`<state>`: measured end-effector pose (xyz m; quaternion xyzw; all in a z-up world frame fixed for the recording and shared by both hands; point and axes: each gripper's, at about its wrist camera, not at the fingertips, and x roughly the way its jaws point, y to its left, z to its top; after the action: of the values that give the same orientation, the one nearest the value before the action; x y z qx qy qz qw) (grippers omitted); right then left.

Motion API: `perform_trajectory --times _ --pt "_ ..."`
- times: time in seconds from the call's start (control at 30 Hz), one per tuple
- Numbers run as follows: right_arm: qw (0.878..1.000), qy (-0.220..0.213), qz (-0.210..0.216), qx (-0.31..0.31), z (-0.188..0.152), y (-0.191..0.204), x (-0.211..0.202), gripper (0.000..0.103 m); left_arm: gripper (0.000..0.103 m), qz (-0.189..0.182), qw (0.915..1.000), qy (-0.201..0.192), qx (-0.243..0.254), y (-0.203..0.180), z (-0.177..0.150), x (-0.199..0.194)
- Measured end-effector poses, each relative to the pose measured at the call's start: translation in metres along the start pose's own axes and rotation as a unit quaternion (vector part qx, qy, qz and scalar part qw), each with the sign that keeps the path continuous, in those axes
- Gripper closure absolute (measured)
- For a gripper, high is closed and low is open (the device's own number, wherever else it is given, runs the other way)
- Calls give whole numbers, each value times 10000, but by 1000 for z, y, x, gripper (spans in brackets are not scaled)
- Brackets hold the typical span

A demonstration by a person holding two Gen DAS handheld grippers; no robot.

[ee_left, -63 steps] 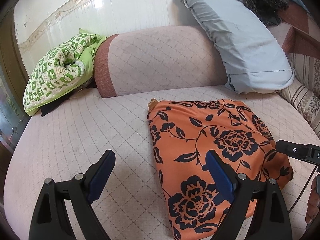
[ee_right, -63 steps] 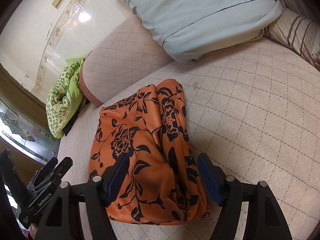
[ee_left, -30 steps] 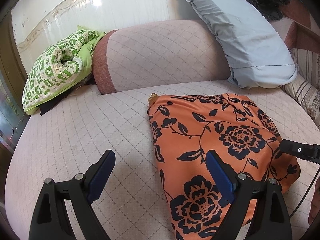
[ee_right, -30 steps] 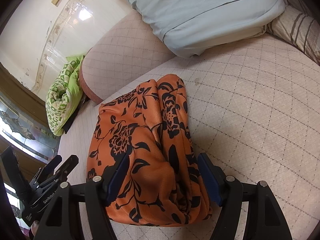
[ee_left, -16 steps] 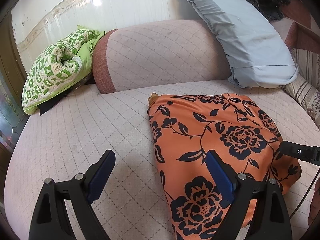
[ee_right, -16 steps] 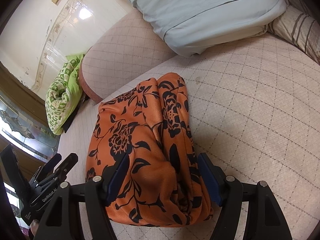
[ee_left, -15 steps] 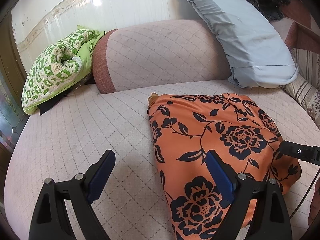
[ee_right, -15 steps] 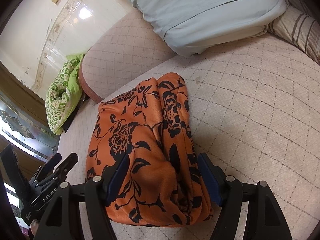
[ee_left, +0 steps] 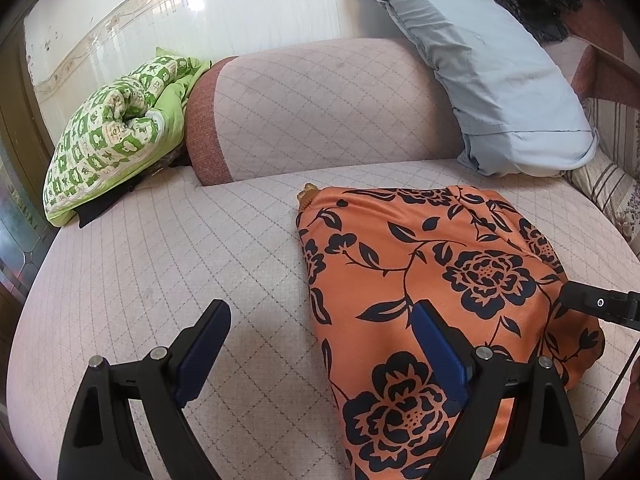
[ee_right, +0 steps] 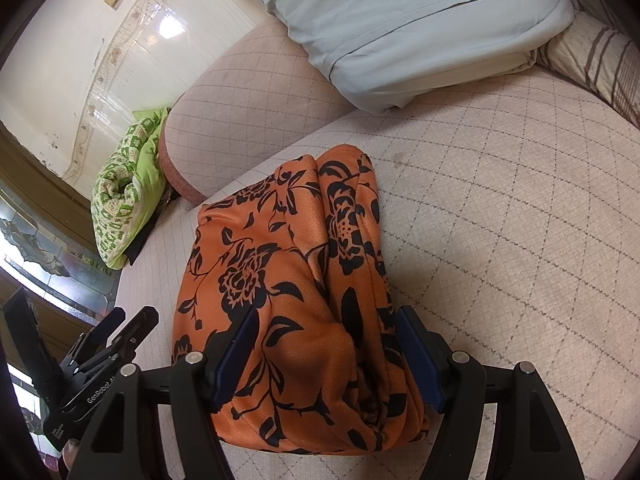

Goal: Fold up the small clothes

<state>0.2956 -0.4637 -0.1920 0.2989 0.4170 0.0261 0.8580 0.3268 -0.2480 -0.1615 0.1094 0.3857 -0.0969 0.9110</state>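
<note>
An orange garment with black flowers (ee_left: pixel 436 280) lies folded into a thick bundle on the quilted sofa seat (ee_left: pixel 180 260); it also shows in the right wrist view (ee_right: pixel 288 280). My left gripper (ee_left: pixel 320 344) is open, above the garment's left edge, its right finger over the cloth. My right gripper (ee_right: pixel 328 348) is open, its fingers either side of the bundle's near end, not closed on it. The left gripper also shows at the lower left of the right wrist view (ee_right: pixel 108 340).
A pale blue pillow (ee_left: pixel 492 80) leans at the back right. A green patterned quilt (ee_left: pixel 112 136) sits at the back left. A rounded sofa back (ee_left: pixel 320 108) stands behind the garment. A striped cushion (ee_right: pixel 596 64) lies at the far right.
Both grippers have crept slightly forward and stay open. The garment has not visibly moved.
</note>
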Motion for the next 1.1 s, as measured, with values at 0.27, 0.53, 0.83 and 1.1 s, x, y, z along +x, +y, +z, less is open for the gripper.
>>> perform_trajectory --times 0.27,0.53,0.83,1.1 --pt "10000 19 15 9 -1 -2 3 30 11 5 10000 45 19 -1 -2 7" --pt "10000 12 31 -9 0 -4 5 30 11 10 10000 -22 -5 2 -1 6" --pt "10000 23 10 -43 -1 0 6 30 11 193 9996 -103 -196 30 -2 -4" --pt "9999 1 -31 -108 -1 7 6 30 11 378 9979 -325 -422 63 1 -27"
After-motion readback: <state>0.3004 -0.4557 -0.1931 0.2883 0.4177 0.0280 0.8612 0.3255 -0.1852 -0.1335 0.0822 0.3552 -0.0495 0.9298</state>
